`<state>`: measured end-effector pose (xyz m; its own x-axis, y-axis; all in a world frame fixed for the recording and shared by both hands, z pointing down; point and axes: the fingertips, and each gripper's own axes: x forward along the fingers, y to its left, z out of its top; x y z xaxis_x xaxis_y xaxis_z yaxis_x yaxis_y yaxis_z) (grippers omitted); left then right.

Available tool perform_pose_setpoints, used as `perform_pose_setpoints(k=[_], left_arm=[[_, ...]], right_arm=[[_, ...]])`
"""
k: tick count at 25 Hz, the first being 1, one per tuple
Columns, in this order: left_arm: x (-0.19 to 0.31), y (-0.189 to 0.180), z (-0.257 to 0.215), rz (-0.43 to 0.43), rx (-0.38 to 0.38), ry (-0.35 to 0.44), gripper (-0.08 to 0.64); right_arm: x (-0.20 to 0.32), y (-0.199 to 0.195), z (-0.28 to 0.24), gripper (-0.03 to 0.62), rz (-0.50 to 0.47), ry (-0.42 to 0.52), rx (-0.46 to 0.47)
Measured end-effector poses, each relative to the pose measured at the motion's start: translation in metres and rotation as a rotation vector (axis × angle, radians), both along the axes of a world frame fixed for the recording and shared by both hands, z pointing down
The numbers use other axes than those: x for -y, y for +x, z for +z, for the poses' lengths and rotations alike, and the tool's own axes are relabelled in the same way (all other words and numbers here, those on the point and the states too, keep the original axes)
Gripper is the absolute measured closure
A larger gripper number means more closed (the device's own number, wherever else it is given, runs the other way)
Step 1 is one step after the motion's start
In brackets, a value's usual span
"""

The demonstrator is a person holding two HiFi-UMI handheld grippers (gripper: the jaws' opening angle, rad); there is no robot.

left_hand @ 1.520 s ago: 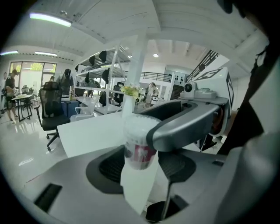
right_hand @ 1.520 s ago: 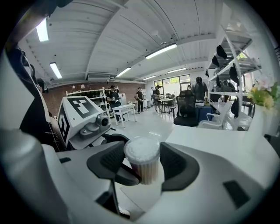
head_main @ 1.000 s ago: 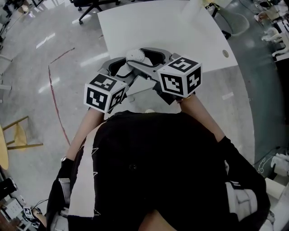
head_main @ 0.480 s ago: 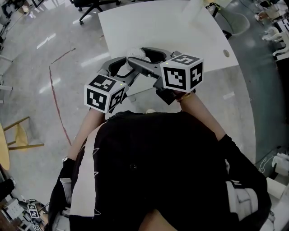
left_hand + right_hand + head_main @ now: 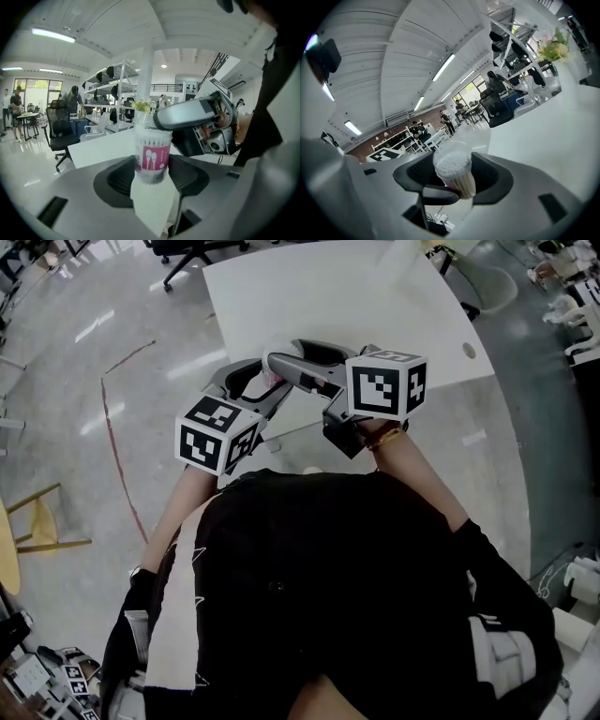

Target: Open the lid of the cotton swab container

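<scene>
The cotton swab container (image 5: 152, 157) is a clear tube with a pink label, held upright in the air off the white table's (image 5: 375, 306) near edge. My left gripper (image 5: 151, 176) is shut on its lower part, one pad on each side. My right gripper (image 5: 452, 180) comes in from the right and is shut on the clear lid (image 5: 452, 161), with the white swab heads showing through it. In the left gripper view one of the right gripper's fingers (image 5: 187, 112) lies across the container's top. Whether the lid has come free I cannot tell. In the head view both grippers (image 5: 251, 381) (image 5: 281, 357) meet and hide the container.
The person's dark-clothed body (image 5: 319, 596) fills the lower head view. An office chair (image 5: 187, 254) stands beyond the table and a wooden stool (image 5: 37, 521) on the floor at the left. A flower vase (image 5: 555, 47) is on the table. People stand far off.
My right gripper has rolled about its own axis, so its marker cube shows a different face. The container's white top, visible before, is now covered by the right gripper. The left gripper stayed put.
</scene>
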<state>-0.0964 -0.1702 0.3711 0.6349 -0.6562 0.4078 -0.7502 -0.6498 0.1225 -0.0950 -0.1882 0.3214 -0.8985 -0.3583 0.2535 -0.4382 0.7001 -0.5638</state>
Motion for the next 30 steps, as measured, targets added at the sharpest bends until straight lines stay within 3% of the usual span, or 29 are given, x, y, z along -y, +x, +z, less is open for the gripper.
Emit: perform_pose_setpoints(k=[13, 21, 30], left_arm=[[-0.001, -0.003, -0.006, -0.015, -0.034, 0.024, 0.322], [0.001, 0.000, -0.008, -0.007, -0.012, 0.035, 0.324], [0.004, 0.011, -0.017, 0.014, -0.009, 0.055, 0.328]], right_arm=[[0.000, -0.001, -0.009, 0.325, -0.003, -0.019, 0.095], [0.001, 0.003, -0.008, 0.325, 0.002, 0.051, 0.051], [0.008, 0.017, -0.020, 0.334, 0.033, 0.063, 0.078]])
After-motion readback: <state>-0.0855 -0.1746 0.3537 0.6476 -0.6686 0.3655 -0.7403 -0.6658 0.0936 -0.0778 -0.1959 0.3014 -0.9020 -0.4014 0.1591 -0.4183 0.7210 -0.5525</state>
